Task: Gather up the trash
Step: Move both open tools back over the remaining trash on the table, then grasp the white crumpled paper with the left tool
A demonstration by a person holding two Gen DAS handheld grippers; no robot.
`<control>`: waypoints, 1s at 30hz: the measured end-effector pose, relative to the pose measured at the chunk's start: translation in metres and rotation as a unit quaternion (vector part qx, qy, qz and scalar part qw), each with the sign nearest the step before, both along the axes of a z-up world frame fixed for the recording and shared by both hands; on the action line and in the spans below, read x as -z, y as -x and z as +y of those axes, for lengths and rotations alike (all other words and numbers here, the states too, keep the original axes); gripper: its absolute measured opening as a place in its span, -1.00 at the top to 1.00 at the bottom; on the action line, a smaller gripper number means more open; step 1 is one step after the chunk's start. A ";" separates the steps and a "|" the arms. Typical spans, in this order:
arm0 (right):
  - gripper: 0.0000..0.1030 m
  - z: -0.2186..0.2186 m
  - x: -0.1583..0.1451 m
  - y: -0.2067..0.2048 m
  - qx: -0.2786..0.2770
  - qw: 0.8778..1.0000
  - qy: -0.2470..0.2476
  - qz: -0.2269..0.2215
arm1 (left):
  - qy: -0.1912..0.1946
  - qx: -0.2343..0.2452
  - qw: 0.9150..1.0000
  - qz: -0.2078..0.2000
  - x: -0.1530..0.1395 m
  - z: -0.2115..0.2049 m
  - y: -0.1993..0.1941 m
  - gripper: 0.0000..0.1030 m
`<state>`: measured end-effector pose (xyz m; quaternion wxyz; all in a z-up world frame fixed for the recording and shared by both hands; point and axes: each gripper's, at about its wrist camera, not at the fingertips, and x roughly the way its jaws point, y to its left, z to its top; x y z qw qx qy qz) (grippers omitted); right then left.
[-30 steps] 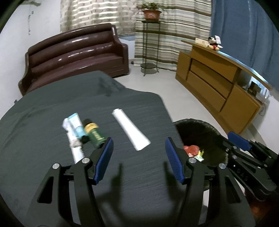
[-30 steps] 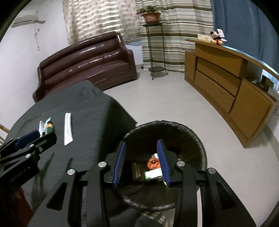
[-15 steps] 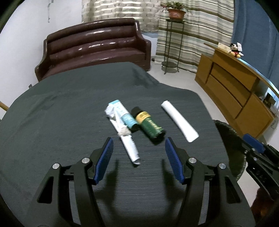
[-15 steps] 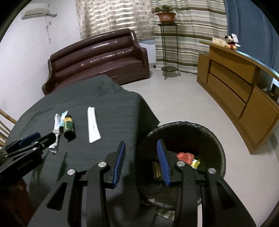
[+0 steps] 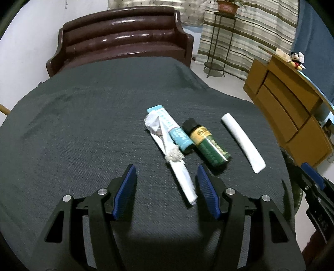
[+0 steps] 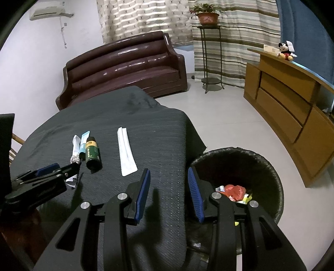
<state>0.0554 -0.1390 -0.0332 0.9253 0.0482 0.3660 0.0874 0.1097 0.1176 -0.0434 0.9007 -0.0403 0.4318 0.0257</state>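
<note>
Table (image 5: 73, 129), draped in a dark grey woven cloth, filled the near and middle ground; its right edge dropped to a pale tiled floor (image 6: 225, 116).

Left gripper (image 5: 166, 189) hovered over the near part of the cloth, blue-padded jaws set wide apart and holding nothing; the near end of a rolled white paper (image 5: 181, 177) lay between the pads without touching either.

Trash items lay on the cloth in a row. Leftmost, the rolled white paper, crumpled at its far end, ran from far left to near right. Just right of it, touching, lay a light blue tube (image 5: 177, 133). Next, a green bottle with yellow band and black cap (image 5: 205, 142) lay on its side, cap to the far end. Well apart to the right lay a flat white wrapper (image 5: 242, 141).

Right gripper (image 6: 169, 187) hung at the table's right edge, jaws narrowly parted, nothing between them.

Black woven waste bin (image 6: 269, 166) stood on the floor just beside the table's right side, red and yellow scraps (image 6: 234, 191) inside.

Room, far side: dark brown leather sofa (image 6: 125, 68) behind the table; striped curtains (image 6: 235, 31); metal stand with a potted plant (image 6: 207, 17). Right side: curved wooden cabinet (image 6: 292, 104) with a plush toy (image 6: 286, 51) on top; blue curtain (image 6: 302, 31) behind.
</note>
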 end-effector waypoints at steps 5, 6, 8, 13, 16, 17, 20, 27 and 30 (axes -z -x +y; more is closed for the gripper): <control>0.26 0.005 0.000 -0.002 -0.006 1.000 0.000 0.002 | 0.016 0.000 1.000 0.010 0.004 0.008 -0.006 -0.12; 0.26 0.004 -0.001 -0.003 -0.007 1.000 0.001 0.002 | 0.016 0.002 1.000 0.011 0.005 0.010 -0.007 -0.06; 0.26 0.006 0.000 -0.003 -0.008 1.000 0.001 0.002 | 0.016 0.008 1.000 0.010 0.005 0.011 -0.007 0.06; 0.26 0.012 0.000 -0.004 -0.014 1.000 0.003 0.003 | 0.030 0.030 0.999 0.006 0.005 0.016 -0.004 0.44; 0.26 0.017 -0.001 -0.005 -0.018 1.000 0.005 0.003 | 0.038 0.039 0.999 0.007 0.005 0.018 -0.003 0.54; 0.26 0.018 -0.001 -0.006 -0.019 1.000 0.005 0.003 | 0.038 0.039 0.998 0.007 0.005 0.019 -0.003 0.54; 0.26 0.022 -0.001 -0.007 -0.021 1.000 0.006 0.003 | 0.032 0.040 0.999 0.007 0.004 0.018 -0.004 0.50; 0.26 0.028 -0.002 -0.008 -0.028 1.000 0.010 0.002 | 0.028 0.024 0.999 0.003 0.005 0.019 -0.017 0.13; 0.26 0.033 -0.003 -0.008 -0.032 0.999 0.012 0.001 | 0.016 0.031 0.999 -0.001 0.005 0.018 -0.018 0.41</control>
